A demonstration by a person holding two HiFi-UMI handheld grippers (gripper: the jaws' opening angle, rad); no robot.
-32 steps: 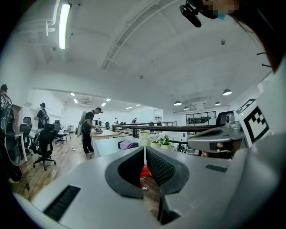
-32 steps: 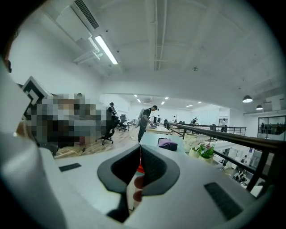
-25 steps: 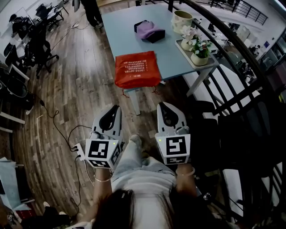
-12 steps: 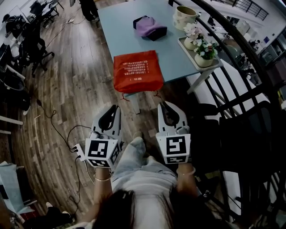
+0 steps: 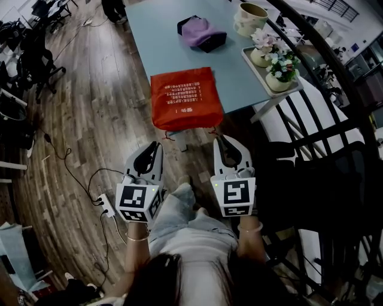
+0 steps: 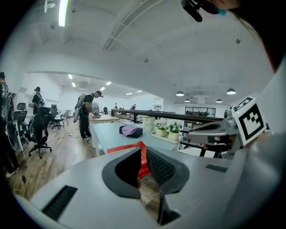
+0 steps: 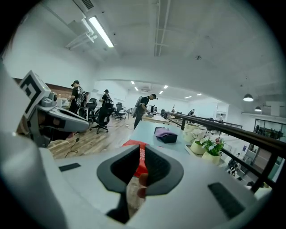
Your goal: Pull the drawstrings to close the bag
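A red drawstring bag [image 5: 185, 98] lies flat at the near edge of a light blue table [image 5: 170, 36], its mouth hanging slightly over the edge. Thin cord ends dangle below it, one on the left [image 5: 166, 135] and one on the right [image 5: 210, 126]. My left gripper [image 5: 157, 144] and right gripper [image 5: 219, 139] hover side by side in front of the table, short of the bag, both shut and holding nothing. In the left gripper view the bag [image 6: 119, 148] shows just beyond the closed jaws [image 6: 142, 152]. The right gripper view shows the bag [image 7: 133, 143] past its closed jaws [image 7: 142, 150].
On the table behind the bag sit a purple cloth on a black pouch [image 5: 200, 33], a tray with two flower pots [image 5: 272, 66] and a cream cup [image 5: 251, 15]. A dark railing [image 5: 317, 119] runs along the right. A power strip with cables [image 5: 106, 204] lies on the wooden floor at left.
Both grippers have moved forward and down toward the table together. The bag now lies nearer to their tips and lower in the head view. Neither gripper has opened.
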